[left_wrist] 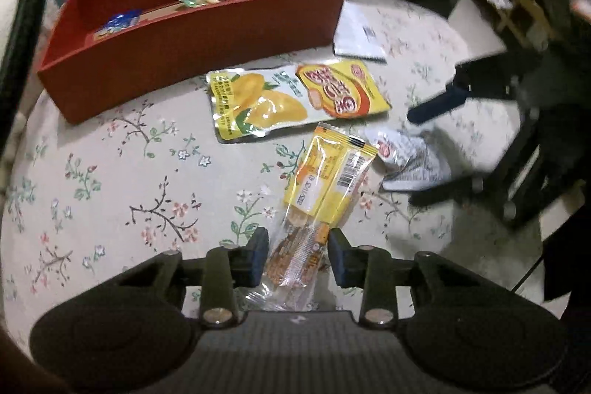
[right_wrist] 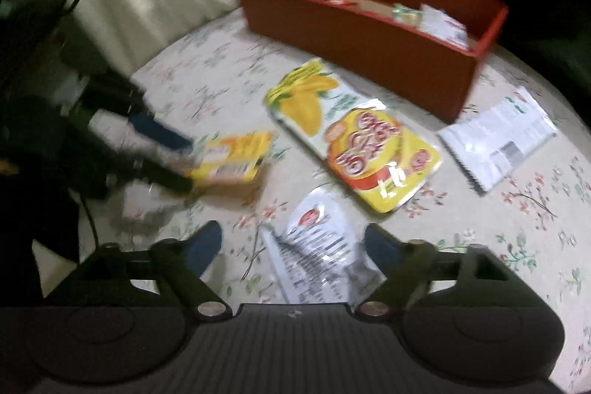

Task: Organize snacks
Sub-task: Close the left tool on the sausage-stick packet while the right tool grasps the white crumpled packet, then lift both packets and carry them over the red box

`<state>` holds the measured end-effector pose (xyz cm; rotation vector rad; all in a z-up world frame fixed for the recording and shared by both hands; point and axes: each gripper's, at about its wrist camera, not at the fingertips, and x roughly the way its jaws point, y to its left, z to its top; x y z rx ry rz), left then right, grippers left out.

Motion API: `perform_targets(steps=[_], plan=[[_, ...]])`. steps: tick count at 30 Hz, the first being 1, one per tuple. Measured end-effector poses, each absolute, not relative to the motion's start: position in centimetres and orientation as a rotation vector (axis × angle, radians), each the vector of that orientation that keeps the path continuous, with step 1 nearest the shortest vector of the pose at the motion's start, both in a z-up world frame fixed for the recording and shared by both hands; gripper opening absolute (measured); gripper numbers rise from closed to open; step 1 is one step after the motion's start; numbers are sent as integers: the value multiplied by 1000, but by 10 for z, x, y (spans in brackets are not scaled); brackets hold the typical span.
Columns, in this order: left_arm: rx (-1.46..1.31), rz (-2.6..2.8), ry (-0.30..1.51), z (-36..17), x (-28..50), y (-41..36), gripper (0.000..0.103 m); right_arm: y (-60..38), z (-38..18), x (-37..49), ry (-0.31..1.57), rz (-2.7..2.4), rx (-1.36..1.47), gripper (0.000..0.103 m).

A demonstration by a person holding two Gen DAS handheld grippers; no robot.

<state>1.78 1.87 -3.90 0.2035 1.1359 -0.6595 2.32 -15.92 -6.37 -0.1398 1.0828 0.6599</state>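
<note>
- The left gripper (left_wrist: 298, 255) has its two blue pads on either side of a long yellow snack bar (left_wrist: 325, 180). The pads sit close to the clear end of the wrapper. The left pad seems to touch it, but a thin gap shows by the right pad, so I cannot tell if the bar is pinched yet.
- The bar lies on the flowery tablecloth (left_wrist: 110, 180), and its far end points toward the other packets.
- The right gripper (right_wrist: 293, 246) is wide open. It hangs over a crinkled white packet (right_wrist: 317, 250) and holds nothing. The packet lies between the two pads, but they do not squeeze it.
- Just past the bar lies a big mango pouch (left_wrist: 255, 106). A yellow and red packet (left_wrist: 343, 87) lies partly on top of it.
- Farther off, near the red box, a flat white packet (right_wrist: 498, 139) lies alone on the cloth.
- The red box (left_wrist: 177, 61) stands at the back of the table. A few snacks are already inside it.
- I think the job is about partway done. Some snacks are in the box, but five are still out on the cloth.
- The step now looks like picking up the yellow bar with the left gripper.
- Next, the pads need to squeeze the wrapper well, so it does not slip. Then the bar must be lifted up, carried over the near wall of the box, and let go inside.
- The right gripper could close on the white packet and do the same.
</note>
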Motion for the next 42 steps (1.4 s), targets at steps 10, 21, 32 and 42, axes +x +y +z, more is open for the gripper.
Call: perform_targets(steps=[10,21,32,42], plan=[[106,-696,1114,-32,20,22,29,-152,-83,17,1101,594,-208,103],[88,-719,1108,-27,16,27,30,-152,-79,8,1060,410,-247,65],[60,-717,1078,-21,17,26,30,-172,-59,13,1027,398,6,56],[-27,-682,990,1,28,37,30,-182,-24,26,874,392,211,56]])
